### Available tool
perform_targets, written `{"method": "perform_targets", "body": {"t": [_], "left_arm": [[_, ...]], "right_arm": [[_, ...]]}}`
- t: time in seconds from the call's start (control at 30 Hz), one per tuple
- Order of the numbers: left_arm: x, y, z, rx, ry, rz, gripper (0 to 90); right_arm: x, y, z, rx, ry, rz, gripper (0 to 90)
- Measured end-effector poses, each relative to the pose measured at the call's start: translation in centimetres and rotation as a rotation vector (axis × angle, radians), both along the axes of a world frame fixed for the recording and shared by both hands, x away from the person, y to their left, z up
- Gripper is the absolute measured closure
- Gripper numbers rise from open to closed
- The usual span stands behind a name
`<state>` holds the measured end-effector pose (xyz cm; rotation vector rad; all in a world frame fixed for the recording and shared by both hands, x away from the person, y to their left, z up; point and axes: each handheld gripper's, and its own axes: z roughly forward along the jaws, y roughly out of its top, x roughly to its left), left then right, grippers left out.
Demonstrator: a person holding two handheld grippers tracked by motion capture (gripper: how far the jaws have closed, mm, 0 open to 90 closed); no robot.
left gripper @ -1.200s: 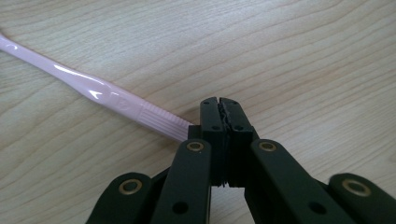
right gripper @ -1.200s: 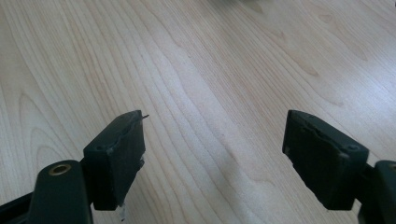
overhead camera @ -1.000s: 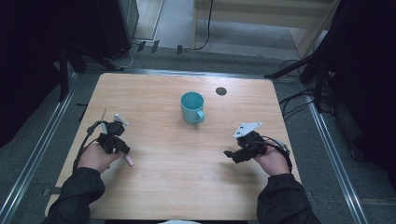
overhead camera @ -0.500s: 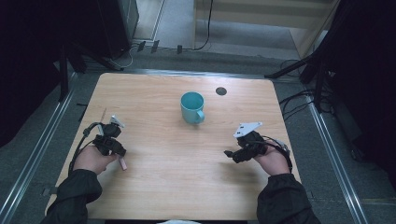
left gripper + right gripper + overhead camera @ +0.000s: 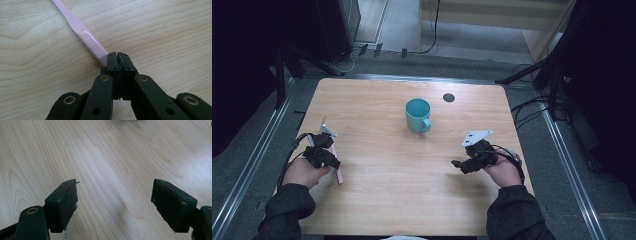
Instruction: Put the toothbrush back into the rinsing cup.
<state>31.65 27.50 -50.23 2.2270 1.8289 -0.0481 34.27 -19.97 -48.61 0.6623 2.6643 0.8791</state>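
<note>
Your left gripper (image 5: 323,156) has drifted a little toward you and toward the table's left edge since a second ago, carrying the thin pink plastic stick (image 5: 337,169) with it; your right gripper (image 5: 460,164) has kept its place.

Nearest you, at about 8 o'clock from the table's middle, your left hand (image 5: 303,172) keeps the left gripper low over the light wooden table (image 5: 377,200). In the left gripper view its jaws are clenched together on the ribbed end of the pink stick (image 5: 82,33), whose flat shaft runs away toward 11 o'clock, just above or on the wood; I cannot tell which. In the high view the stick slants beside that gripper, its near tip pointing toward 5 o'clock.

At about 4 o'clock, your right hand (image 5: 502,170) holds the right gripper (image 5: 115,202) with its jaws spread wide, bare wood between them.

Farther off, near 12 o'clock, a teal ceramic mug (image 5: 418,115) stands upright, handle toward 5 o'clock. Beyond it, toward 1 o'clock, lies a small dark round disc (image 5: 449,97).
</note>
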Motion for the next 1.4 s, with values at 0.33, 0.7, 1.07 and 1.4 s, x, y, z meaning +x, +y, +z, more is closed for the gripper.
{"method": "perform_targets", "body": {"t": [0.33, 0.7, 1.07, 1.4], "left_arm": [[-0.1, -0.1, -0.1, -0.02, 0.003, -0.009, 88.6], [-0.4, 1.0, -0.1, -0.024, 0.009, 0.017, 88.1], [-0.5, 2.5, -0.1, -0.019, 0.018, 0.05, 87.2], [-0.5, 3.0, 0.3, -0.027, 0.012, 0.065, 83.9]], "right_arm": [[0.1, 0.2, 0.0, -0.002, 0.004, 0.007, 21.1], [0.2, 0.4, 0.0, 0.002, 0.002, 0.011, 21.1], [0.2, 0.5, 0.0, -0.001, 0.006, 0.012, 21.1], [0.2, 0.5, 0.0, -0.002, 0.008, 0.015, 21.1]]}}
